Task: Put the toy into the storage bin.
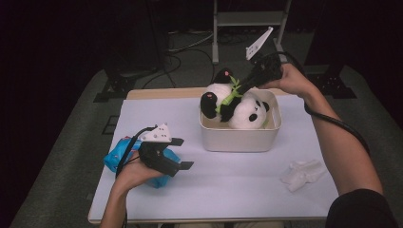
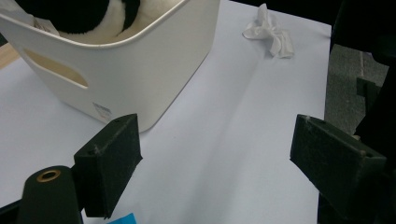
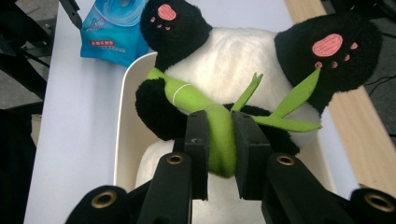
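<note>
Gripping the green bamboo stalk (image 3: 219,140) of the toy panda (image 1: 237,107), the right gripper (image 3: 219,154) has its jaws clamped on the stalk. The panda lies in the white bin (image 1: 237,140), upper centre of the high view. At lower left, the left gripper (image 1: 183,153) is spread wide and grasps nothing, beside a blue packet (image 1: 114,159). A crumpled tissue (image 1: 302,173) lies at lower right.

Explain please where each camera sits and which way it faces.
High view: above the person's side, looking forward and down at the table; both forearms show.
Left gripper view: on the left gripper, facing the white bin; open jaws.
Right gripper view: on the right gripper, jaws clamping the panda's green bamboo.
Shared: bin, blue pack.
</note>
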Tool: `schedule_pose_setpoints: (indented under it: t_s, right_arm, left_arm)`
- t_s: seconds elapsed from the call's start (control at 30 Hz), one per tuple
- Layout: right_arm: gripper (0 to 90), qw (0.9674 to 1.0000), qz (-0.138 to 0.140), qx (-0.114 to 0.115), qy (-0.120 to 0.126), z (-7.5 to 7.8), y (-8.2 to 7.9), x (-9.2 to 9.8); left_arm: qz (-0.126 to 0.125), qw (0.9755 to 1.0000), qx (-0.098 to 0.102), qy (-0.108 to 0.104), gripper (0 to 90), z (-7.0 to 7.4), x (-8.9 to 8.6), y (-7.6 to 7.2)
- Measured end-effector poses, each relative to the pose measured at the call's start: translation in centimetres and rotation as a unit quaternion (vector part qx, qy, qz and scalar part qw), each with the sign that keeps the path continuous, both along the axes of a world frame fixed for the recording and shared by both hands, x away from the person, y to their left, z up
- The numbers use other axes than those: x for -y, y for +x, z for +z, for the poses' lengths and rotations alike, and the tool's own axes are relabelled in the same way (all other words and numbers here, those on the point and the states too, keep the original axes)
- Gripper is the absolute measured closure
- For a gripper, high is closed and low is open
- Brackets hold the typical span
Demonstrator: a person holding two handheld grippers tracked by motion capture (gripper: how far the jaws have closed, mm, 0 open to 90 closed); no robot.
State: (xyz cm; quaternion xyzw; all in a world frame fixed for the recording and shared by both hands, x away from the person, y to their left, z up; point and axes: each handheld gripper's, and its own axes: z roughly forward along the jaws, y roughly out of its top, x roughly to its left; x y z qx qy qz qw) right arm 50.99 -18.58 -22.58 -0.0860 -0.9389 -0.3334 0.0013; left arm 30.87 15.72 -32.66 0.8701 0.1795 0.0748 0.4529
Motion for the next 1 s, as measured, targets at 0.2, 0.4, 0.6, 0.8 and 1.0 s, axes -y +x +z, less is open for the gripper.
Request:
schedule_pose_setpoints:
  t_s: [0.2, 0.4, 0.6, 0.8, 1.0]
  right_arm:
    - [76.8, 0.9999, -0.001, -0.014, -0.004, -1.7, -0.5, 0.3]
    - [76.6, 0.9995, 0.001, -0.029, -0.011, -3.6, -1.1, 0.5]
    - [76.3, 0.999, 0.002, -0.043, -0.014, -5.3, -1.2, 0.5]
    - [75.9, 0.9988, -0.003, -0.047, -0.012, -6.4, -1.3, 0.5]
    - [75.4, 0.9985, -0.007, -0.054, -0.003, -7.3, -1.3, 0.4]
  left_arm:
    - [-0.005, 1.0, 0.001, 0.003, 15.3, 0.1, 0.3, -0.1]
    - [-0.007, 1.0, 0.002, 0.002, 15.2, 0.0, 0.4, -0.2]
    - [-0.009, 1.0, 0.001, 0.002, 15.2, 0.0, 0.7, -0.2]
    - [-0.012, 0.9999, 0.001, 0.003, 15.3, 0.0, 0.7, -0.3]
    - [-0.011, 0.9999, 0.003, 0.007, 15.2, -0.1, 0.7, -0.3]
